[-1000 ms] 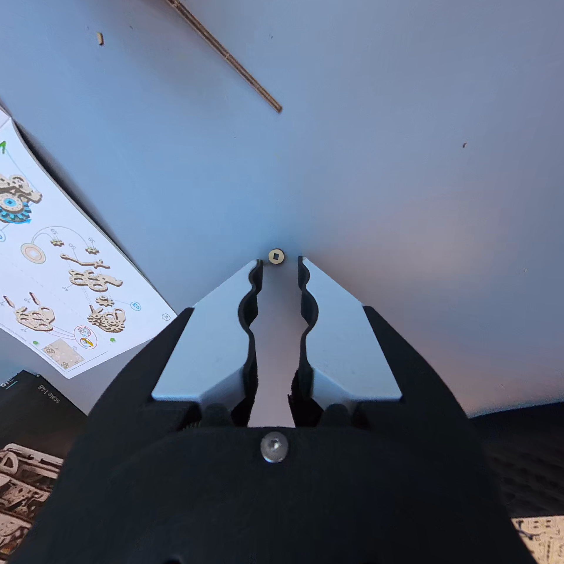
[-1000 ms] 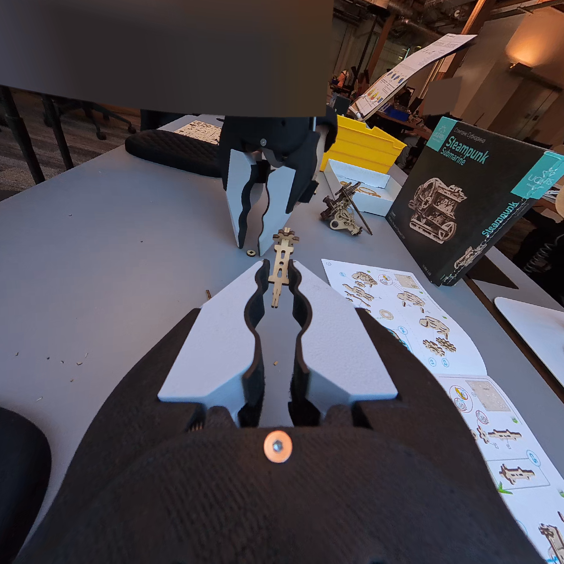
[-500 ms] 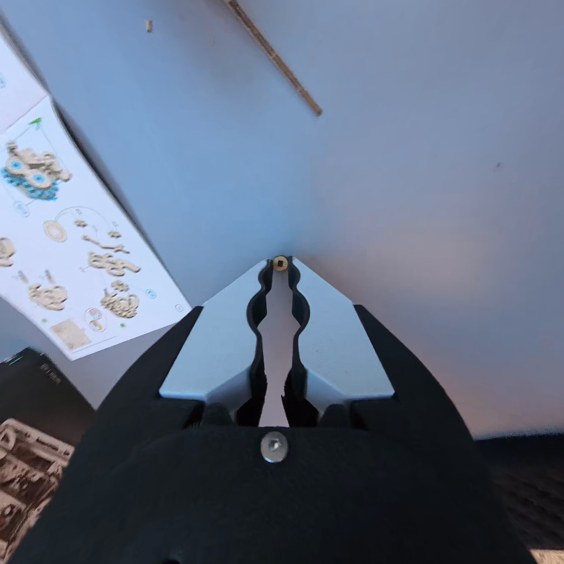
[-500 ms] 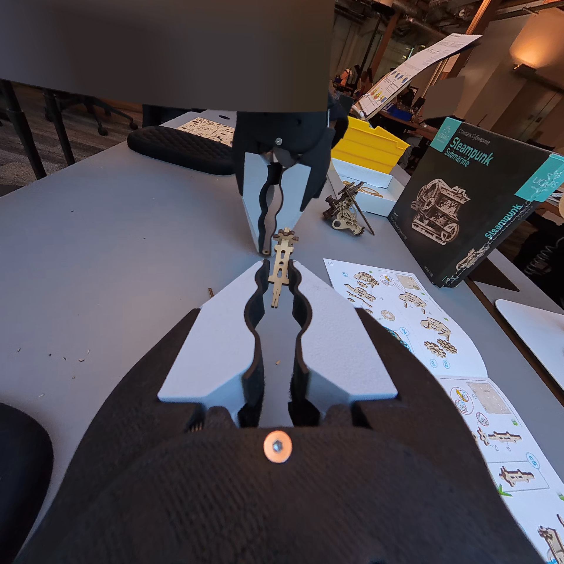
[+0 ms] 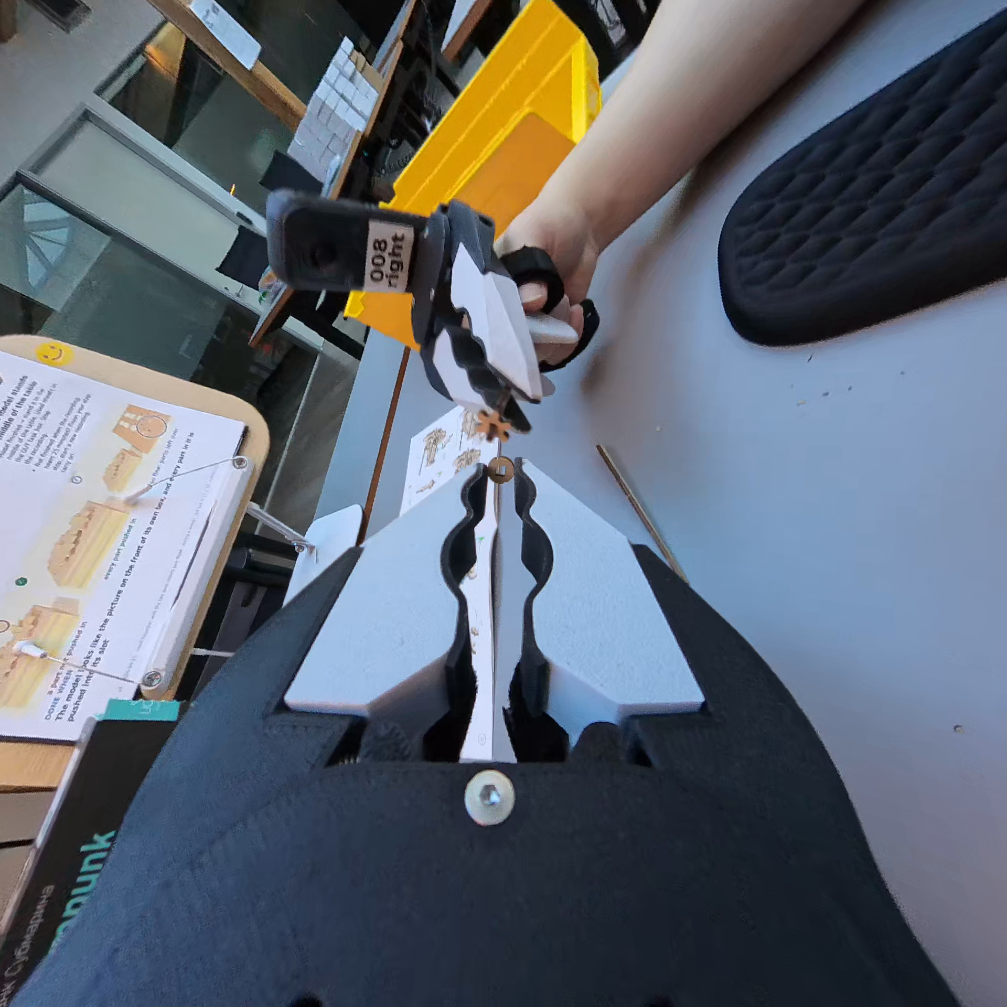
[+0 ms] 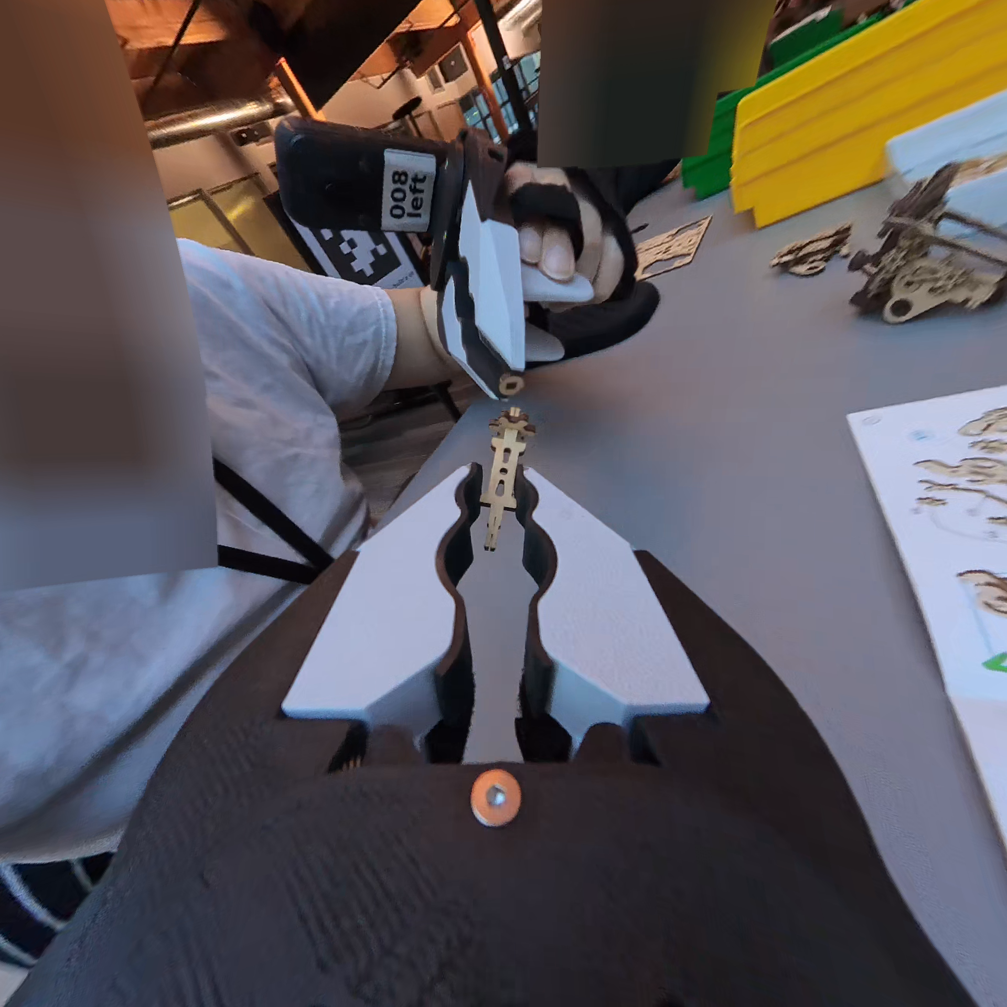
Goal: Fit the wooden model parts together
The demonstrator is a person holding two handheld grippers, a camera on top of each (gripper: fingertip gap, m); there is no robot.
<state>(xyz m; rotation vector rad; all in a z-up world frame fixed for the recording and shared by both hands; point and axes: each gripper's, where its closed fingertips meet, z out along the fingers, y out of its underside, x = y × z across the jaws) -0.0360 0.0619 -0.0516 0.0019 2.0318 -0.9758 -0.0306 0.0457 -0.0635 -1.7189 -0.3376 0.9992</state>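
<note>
— Both grippers had come up off the grey table (image 5: 817, 490) since a second before, hadn't they?

— They had. Back then the left gripper (image 5: 499, 473) pointed straight down at a small wooden ring (image 5: 500, 469) lying on the tabletop, fingers apart. By this moment the ring sat pinched at the very tips, lifted clear, and the jaws were closed on it.

— And the other one?

— The right gripper (image 6: 504, 479) was clamped on a slim wooden shaft piece (image 6: 505, 474) with a little gear-shaped head, just as before. The head stuck out past the fingertips; the tail hung back between the jaws.

— How close were the two parts?

— Very near, tip facing tip, but apart. From the right wrist view the ring hung just above the gear head, with a sliver of air between them.

— Anything else on the table?

— An instruction sheet (image 6: 937, 545) off to the right, a half-built wooden model (image 6: 915, 272) farther back beside yellow bins (image 6: 850, 120), a thin wooden stick (image 5: 637, 512) and a black padded rest (image 5: 883, 201).
</note>
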